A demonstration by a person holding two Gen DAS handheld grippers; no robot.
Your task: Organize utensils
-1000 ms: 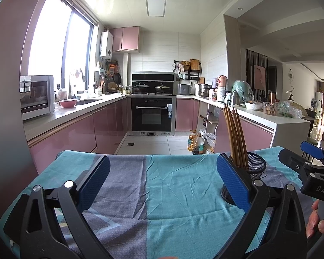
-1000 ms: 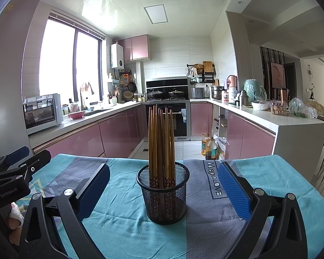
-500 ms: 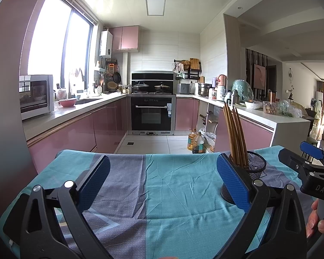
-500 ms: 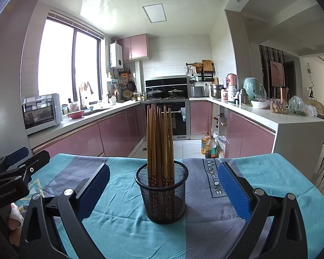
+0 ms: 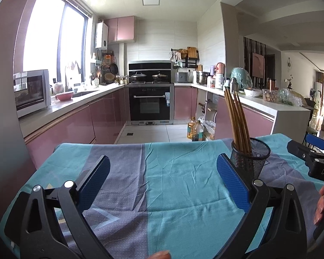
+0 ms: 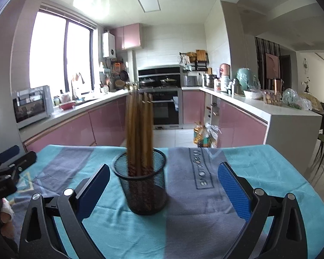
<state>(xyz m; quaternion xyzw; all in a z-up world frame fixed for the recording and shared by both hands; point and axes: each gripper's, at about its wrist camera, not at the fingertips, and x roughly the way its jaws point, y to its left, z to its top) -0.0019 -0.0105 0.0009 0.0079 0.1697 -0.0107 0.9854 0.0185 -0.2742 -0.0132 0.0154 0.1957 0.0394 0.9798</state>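
The right gripper (image 6: 163,180) hangs low over a table draped in a teal and grey tablecloth (image 6: 205,222), its blue-padded jaws spread wide with nothing between the pads. A black wire-mesh holder (image 6: 143,185) stands upright on the cloth ahead of these jaws, nearer the left finger than the right, its rim just beside the tip of the left pad but not touching it. A bundle of brown wooden chopsticks (image 6: 139,133) rises from the holder, standing nearly upright and packed close together, their tops blurred. Printed lettering on a grey band of the cloth lies between the holder and the right finger.

The left gripper (image 5: 163,180) also hangs over the cloth with its jaws wide apart and only bare fabric in the gap. From the left wrist view the same mesh holder (image 5: 249,159) sits outside the jaws, just beyond the tip of the right finger, and its chopsticks (image 5: 236,122) lean toward the left. Farther right of that finger, the black body of the right gripper (image 5: 313,159) shows at the frame's edge, with fingertips of the person's hand (image 5: 323,205) below it.

Beyond both pairs of jaws lies a kitchen with pink cabinets (image 5: 105,118), a built-in oven (image 5: 150,103) and a microwave (image 5: 30,91) on the counter.
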